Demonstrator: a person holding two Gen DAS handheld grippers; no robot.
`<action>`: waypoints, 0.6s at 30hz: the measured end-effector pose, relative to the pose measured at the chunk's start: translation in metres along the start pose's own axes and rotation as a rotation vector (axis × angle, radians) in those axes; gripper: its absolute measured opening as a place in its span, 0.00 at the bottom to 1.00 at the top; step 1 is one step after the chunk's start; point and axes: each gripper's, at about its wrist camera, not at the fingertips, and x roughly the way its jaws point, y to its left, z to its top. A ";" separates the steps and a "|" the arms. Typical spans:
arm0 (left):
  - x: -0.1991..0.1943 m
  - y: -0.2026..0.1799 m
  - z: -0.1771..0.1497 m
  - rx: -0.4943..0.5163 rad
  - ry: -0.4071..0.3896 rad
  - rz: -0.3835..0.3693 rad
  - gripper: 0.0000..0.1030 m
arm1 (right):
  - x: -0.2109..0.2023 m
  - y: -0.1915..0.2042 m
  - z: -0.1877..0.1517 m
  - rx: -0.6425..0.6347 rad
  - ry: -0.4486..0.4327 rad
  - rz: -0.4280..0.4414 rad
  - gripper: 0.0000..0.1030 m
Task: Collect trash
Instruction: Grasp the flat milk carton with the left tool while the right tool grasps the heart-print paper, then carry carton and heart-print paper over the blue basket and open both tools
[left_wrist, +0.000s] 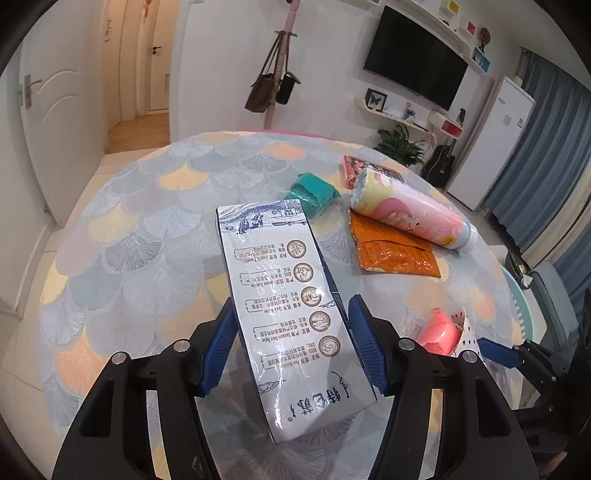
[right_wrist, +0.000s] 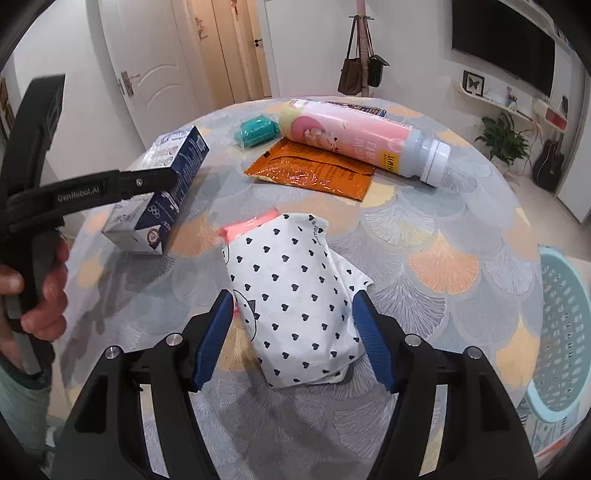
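Note:
A white and blue milk carton (left_wrist: 291, 295) lies across the patterned table (left_wrist: 147, 240). My left gripper (left_wrist: 291, 302) is shut on it, a blue pad against each long side. In the right wrist view the carton (right_wrist: 166, 184) sits at the left with that gripper's finger (right_wrist: 140, 181) on it. A white wrapper with black hearts (right_wrist: 295, 295) is between the blue pads of my right gripper (right_wrist: 292, 295), which press on both its sides. A pink scrap (right_wrist: 251, 221) pokes out behind the wrapper. The wrapper (left_wrist: 463, 328) also shows at the right of the left wrist view.
A pink bottle (right_wrist: 354, 136) lies on an orange foil packet (right_wrist: 314, 173) at the far side, with a teal wad (right_wrist: 258, 131) beside them. A light blue basket (right_wrist: 565, 332) stands off the table's right edge. A hand (right_wrist: 44, 295) holds the left tool.

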 end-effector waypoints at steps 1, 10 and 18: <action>0.000 0.000 0.000 -0.001 -0.001 -0.002 0.57 | -0.002 -0.002 0.000 0.003 -0.004 0.000 0.56; -0.002 -0.006 -0.003 0.020 -0.015 -0.026 0.57 | -0.007 -0.010 -0.004 0.022 0.000 0.031 0.17; -0.016 -0.017 0.002 0.044 -0.066 -0.077 0.57 | -0.038 -0.030 -0.008 0.101 -0.092 0.011 0.10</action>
